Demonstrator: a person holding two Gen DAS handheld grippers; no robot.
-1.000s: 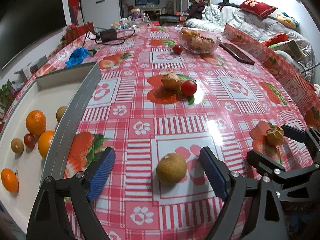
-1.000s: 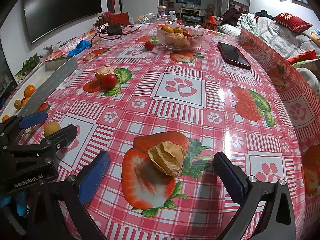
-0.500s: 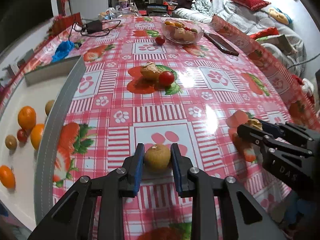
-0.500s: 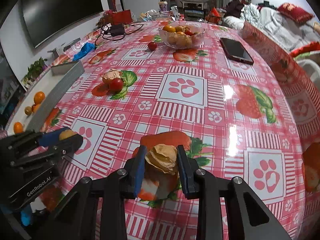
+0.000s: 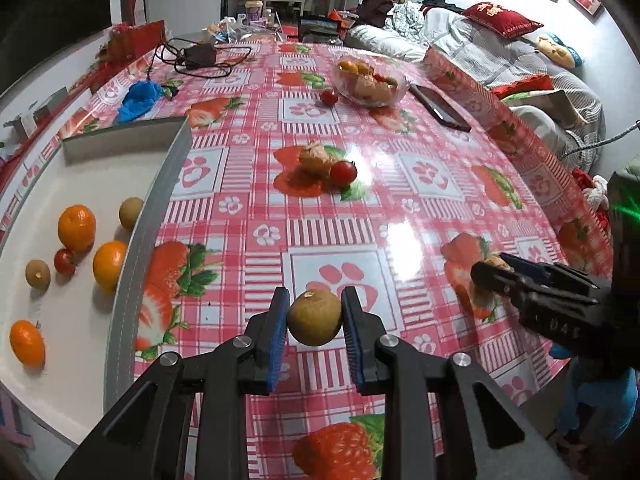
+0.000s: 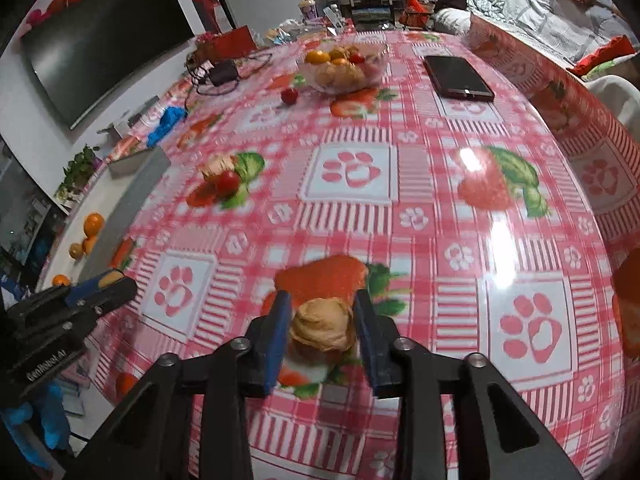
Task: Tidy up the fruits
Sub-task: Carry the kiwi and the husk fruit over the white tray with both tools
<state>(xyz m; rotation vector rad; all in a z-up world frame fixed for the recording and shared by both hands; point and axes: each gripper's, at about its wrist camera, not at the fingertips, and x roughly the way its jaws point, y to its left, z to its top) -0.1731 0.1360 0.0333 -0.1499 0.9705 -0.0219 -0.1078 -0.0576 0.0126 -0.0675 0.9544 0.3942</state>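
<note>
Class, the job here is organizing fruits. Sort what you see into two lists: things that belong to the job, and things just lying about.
Belongs to the job:
brown round fruit
papery husked fruit
cherry tomato
white tray
glass fruit bowl

Just lying about:
phone
charger and cable
blue cloth

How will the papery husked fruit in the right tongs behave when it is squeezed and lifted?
The husked fruit looks papery and crumpled, so it probably crushes easily. It is likely very light. The right tongs, whose jaws have just been opening, may hold it only loosely.
</note>
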